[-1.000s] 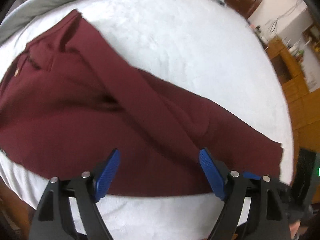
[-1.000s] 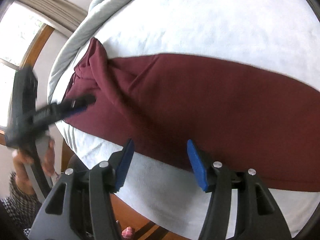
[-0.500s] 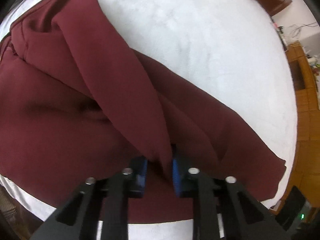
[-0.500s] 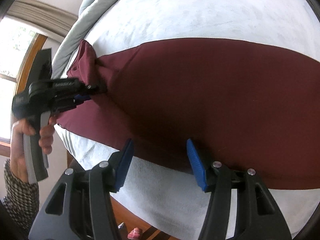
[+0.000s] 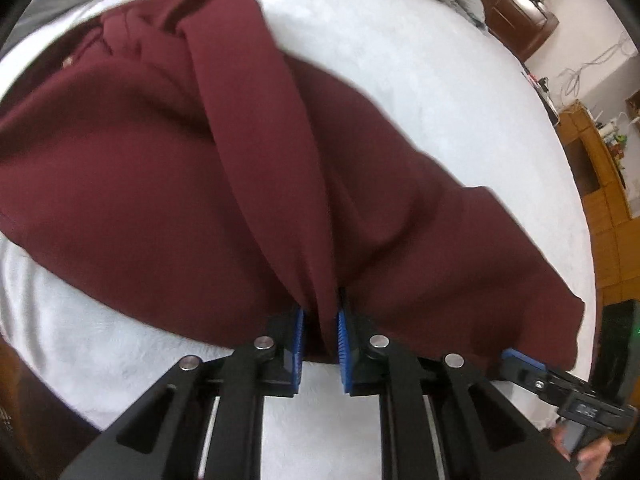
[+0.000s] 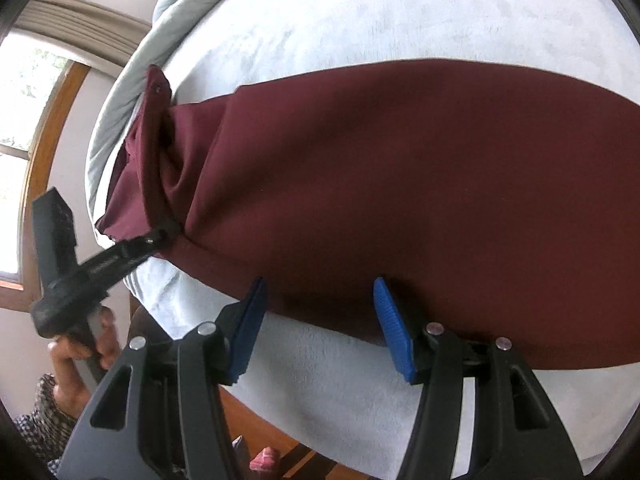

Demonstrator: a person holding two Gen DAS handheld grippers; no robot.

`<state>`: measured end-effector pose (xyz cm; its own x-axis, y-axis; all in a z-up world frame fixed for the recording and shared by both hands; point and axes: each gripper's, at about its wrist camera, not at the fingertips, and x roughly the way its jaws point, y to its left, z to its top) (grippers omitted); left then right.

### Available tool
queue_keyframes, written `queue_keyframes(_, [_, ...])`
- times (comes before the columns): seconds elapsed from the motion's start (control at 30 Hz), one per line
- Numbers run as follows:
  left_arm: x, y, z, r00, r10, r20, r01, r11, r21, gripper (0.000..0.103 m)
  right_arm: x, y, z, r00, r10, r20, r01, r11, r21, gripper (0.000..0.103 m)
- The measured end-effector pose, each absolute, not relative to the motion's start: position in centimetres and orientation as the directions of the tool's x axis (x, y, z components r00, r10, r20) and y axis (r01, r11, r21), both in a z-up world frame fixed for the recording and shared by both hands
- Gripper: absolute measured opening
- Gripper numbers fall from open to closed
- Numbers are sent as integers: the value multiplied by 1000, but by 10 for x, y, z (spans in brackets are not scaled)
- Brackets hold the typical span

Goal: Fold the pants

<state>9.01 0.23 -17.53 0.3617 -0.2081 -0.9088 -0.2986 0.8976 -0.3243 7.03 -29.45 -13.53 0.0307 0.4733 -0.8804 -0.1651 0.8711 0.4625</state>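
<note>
Pants (image 6: pixel 400 184), one dark red pair, lie on a bed (image 6: pixel 360 12) with a white fleece cover. In the right wrist view the long axis runs from left to right across the bed, near its front edge; the waist end is at the left, bunched up, and the legs go out to the right. No brand or label can be read on the cloth. Some small writing shows on the black body of the left claw in the right wrist view, but it is too blurred to read.

One left claw (image 5: pixel 320 344) has its blue pads (image 5: pixel 298 340) pressed together on a raised fold of the pants, at the front edge of the garment. One right claw (image 6: pixel 320 324) is spread, its blue pads (image 6: pixel 390 328) apart over the front hem of the pants and the white cover; nothing is pinched there. One grey quilt (image 6: pixel 120 112) lies along the far left edge of the bed. A hand (image 6: pixel 80 360) in a patterned sleeve holds the left claw.
</note>
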Motion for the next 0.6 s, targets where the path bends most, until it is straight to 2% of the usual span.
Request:
queue_keyframes(0.33, [92,8,-175,390,-238,-889,-269,894,-358,22,67,-288,-133,45,398,-916,-192,903,384,58])
queue_keyframes(0.37, [83,16,-171,399,-262,-879,-279,878,-388,26,67,-284,-130,45,393,-918,-195,905,378,58])
queue_keyframes(0.4, [78,24,-167,403,-283,-870,-291,862,-416,39,68,-283,-125,47,387,-921,-197,907,372,58])
queue_keyframes(0.43, [72,33,-166,407,-290,-866,-293,856,-425,44,70,-282,-121,50,385,-921,-196,909,369,58])
queue_keyframes(0.53, [62,51,-149,441,-278,-853,-282,860,-426,51,74,-270,-107,62,420,-905,-234,888,396,60])
queue_keyframes(0.57, [60,55,-146,440,-260,-859,-277,871,-405,56,77,-264,-103,63,436,-898,-249,878,409,60])
queue_keyframes(0.6, [59,62,-143,437,-226,-871,-280,886,-370,57,81,-254,-100,58,454,-889,-265,866,425,60])
